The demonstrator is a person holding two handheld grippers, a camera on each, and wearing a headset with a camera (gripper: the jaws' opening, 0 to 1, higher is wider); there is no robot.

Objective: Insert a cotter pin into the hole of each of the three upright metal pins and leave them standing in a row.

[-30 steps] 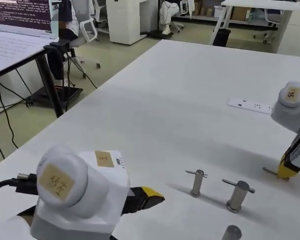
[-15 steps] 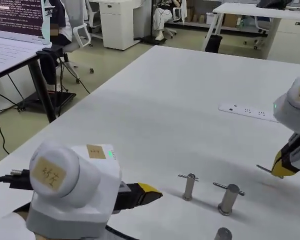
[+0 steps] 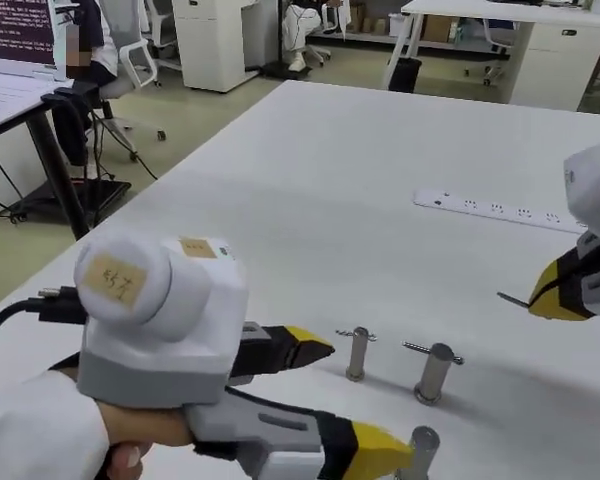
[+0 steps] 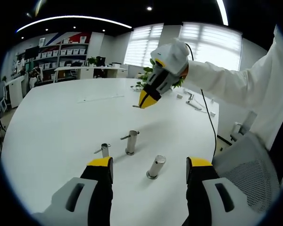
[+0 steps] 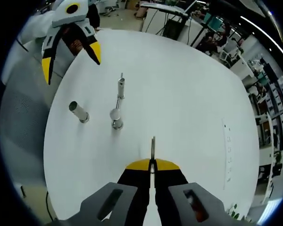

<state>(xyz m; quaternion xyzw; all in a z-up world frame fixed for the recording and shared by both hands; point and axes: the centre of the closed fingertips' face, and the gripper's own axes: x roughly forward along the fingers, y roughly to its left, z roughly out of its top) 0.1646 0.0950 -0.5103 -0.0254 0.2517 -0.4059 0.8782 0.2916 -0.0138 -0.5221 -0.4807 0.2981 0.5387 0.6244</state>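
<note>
The left tool (image 3: pixel 365 402) is held in a hand (image 3: pixel 130 440) at the near left of the white counter (image 3: pixel 310 200). Its two yellow-tipped black jaws are wide apart and hold nothing. Its body is smooth white plastic with a rounded cap.

Three metal pins stand on the counter just beyond those jaws. All are short round cylinders of dull grey metal, and each stands upright in the head view.
- The left pin (image 3: pixel 357 352) carries a thin wire cotter pin (image 3: pixel 352 335) across its top.
- The middle pin (image 3: pixel 433 372) carries a second cotter pin (image 3: pixel 418 349), which sticks out to one side.
- The third pin (image 3: pixel 421 448) stands nearest the person, just beside the lower jaw tip, and its top is bare. In the left gripper view it sits ahead of the gap between the jaws.

Farther back on the counter lies a long, flat white power strip (image 3: pixel 490 210).

At the right, the right tool (image 3: pixel 532 297) is raised above the counter, well apart from the pins. Its jaws are pressed together on a third cotter pin (image 5: pixel 153 148). This slim metal wire pokes straight out past the yellow tips.
</note>
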